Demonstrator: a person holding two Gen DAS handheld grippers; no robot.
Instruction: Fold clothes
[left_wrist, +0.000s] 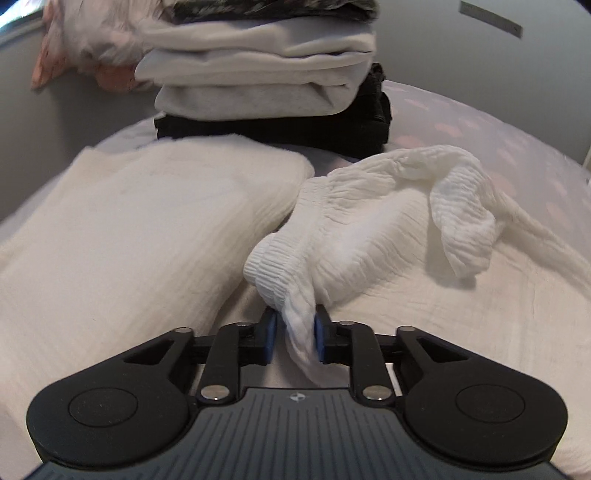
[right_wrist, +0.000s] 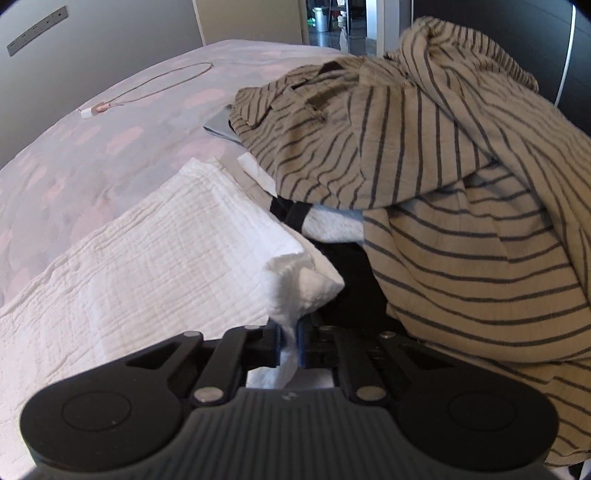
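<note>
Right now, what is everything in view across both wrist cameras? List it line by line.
white garment: one, white crinkled, on the bed, held at two spots
folded stack: one, white, grey and black layers, behind the garment
pink cloth: one, pink and white, left of the stack
striped garment: one, tan with dark stripes, heaped at right
cord: one, thin loop, far on the bed
bedspread: one, lilac with pink spots
left gripper: black, blue pads, shut on white garment
right gripper: black, shut on white garment
</note>
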